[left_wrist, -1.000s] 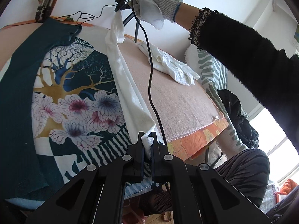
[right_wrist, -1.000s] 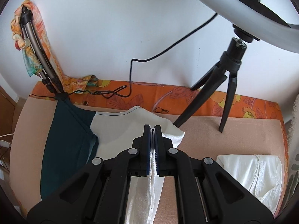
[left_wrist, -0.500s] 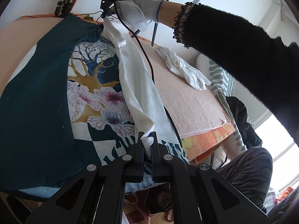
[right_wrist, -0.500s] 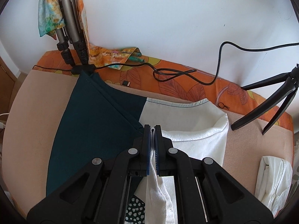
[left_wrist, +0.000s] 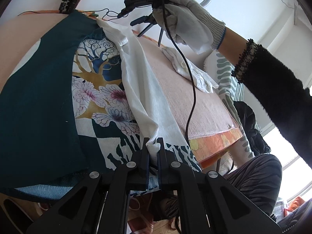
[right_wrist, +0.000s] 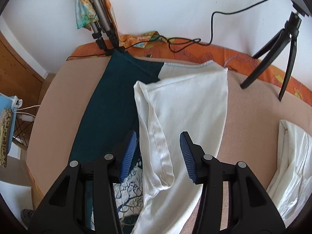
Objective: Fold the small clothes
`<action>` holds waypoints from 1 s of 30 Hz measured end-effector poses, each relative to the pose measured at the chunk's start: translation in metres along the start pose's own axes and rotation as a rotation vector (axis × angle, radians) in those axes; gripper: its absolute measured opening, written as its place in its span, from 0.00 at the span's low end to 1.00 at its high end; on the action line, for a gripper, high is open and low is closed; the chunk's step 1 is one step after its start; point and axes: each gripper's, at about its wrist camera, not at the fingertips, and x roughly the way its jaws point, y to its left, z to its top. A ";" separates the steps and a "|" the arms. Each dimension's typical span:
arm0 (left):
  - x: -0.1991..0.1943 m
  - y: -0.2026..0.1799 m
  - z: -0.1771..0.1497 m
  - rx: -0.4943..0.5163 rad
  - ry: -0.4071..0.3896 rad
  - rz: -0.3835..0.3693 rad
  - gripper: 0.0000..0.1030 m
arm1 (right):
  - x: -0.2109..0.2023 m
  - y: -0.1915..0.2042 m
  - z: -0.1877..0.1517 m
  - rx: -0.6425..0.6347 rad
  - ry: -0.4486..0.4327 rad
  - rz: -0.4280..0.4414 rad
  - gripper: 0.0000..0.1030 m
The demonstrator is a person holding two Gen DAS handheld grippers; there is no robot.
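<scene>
Garment [left_wrist: 58, 101] with dark teal panels and a printed tree and flowers lies spread on the worktop [left_wrist: 195, 105], which has a beige cover over an orange floral cloth. I see its long axis running from the near edge of the worktop, where my left gripper [left_wrist: 153, 148] is, toward the far wall, and the teal corner points at the feet of a tripod [right_wrist: 101, 37] by that wall. The white inner side of the garment is turned over along this axis as a long band on top of the print. My left gripper is clamped on the near end of this white band, with a small bunch of cloth between its jaws. My right gripper [right_wrist: 158, 154] has its jaws wide apart and holds nothing; the blue pads [right_wrist: 128, 154] stand on both sides of the white folded edge, and I cannot tell if they touch it. In the left view the gloved right hand [left_wrist: 187, 21] holds that gripper above the far end of the fold. A second white cloth [right_wrist: 292, 161] lies crumpled on the right part of the worktop, well apart from the garment. A black light stand [right_wrist: 280, 58] is on the far right corner.
</scene>
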 end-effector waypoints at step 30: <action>-0.025 0.004 0.002 0.016 0.054 0.018 0.19 | -0.106 -0.007 -0.206 0.037 -0.056 0.084 0.48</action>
